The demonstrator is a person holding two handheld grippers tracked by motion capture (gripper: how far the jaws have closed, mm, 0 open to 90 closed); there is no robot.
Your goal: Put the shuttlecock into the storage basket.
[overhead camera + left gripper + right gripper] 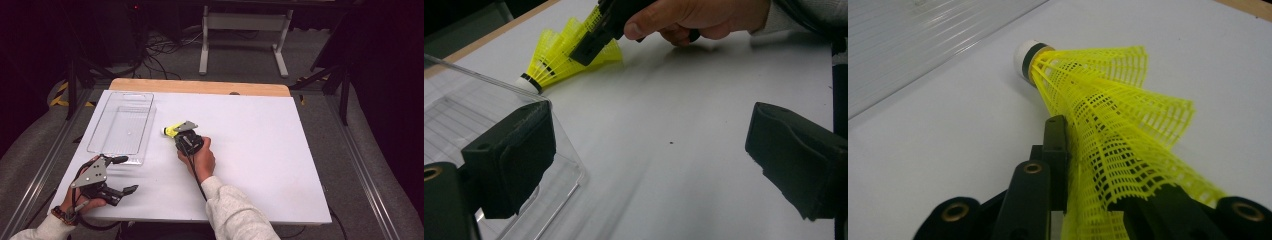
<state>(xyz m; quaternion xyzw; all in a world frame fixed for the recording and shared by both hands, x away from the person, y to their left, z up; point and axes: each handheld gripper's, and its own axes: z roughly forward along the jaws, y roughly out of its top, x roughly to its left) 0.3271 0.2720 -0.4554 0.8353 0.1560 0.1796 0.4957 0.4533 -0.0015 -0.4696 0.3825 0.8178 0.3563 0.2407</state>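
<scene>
Right gripper [184, 134] of mine is closed on the yellow shuttlecock [1108, 125]; both black jaws press the mesh skirt flat between them. This shuttlecock lies on the white table [250, 150], its white cork tip [1024, 56] pointing toward the clear plastic tray [122, 125], near it but not touching. With my left hand I hold the left gripper [117, 175] at the near left of the table, its jaws standing wide apart with nothing between them, one jaw just beside the tray's corner.
</scene>
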